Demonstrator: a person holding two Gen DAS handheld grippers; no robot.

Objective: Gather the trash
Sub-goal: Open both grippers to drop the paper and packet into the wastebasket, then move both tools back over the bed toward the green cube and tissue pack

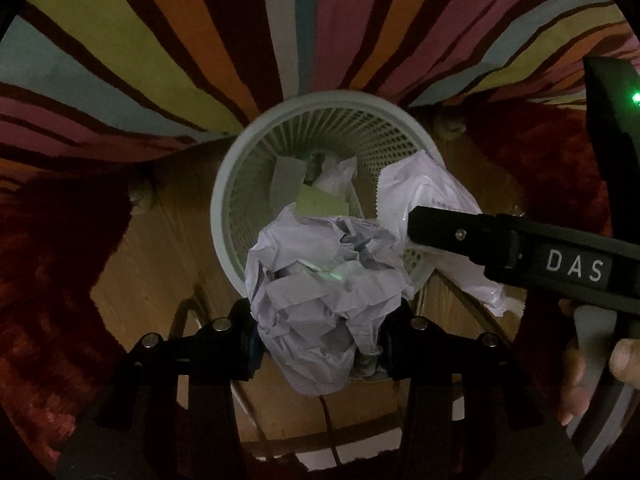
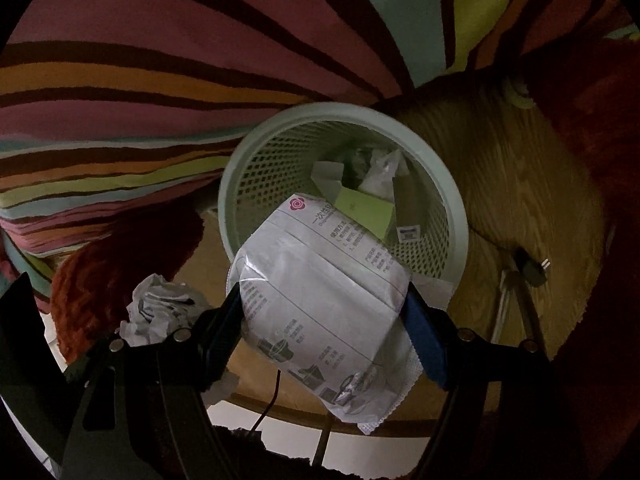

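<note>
Left wrist view puts your left gripper [image 1: 320, 344] pinching a crumpled paper ball [image 1: 320, 292] between its pads, and the bin [image 1: 320, 168] lies straight ahead of the jaws and below them, its open mouth facing up at you. The ball hangs over the bin's near rim, not yet over the middle.

Your right gripper [image 2: 324, 320] is clamped on a flat printed packet [image 2: 320, 300], gripped across its width, with the long axis running forward along the fingers. Its far end already overlaps the bin's [image 2: 344, 184] near rim, above the scraps lying inside.

Judging by this, the packet is the better placed of the two. Both loads still need a short carry forward so they clear the rim before you let go; released now, the ball could catch the edge and fall outside onto the wood floor [image 1: 160, 248].
</note>
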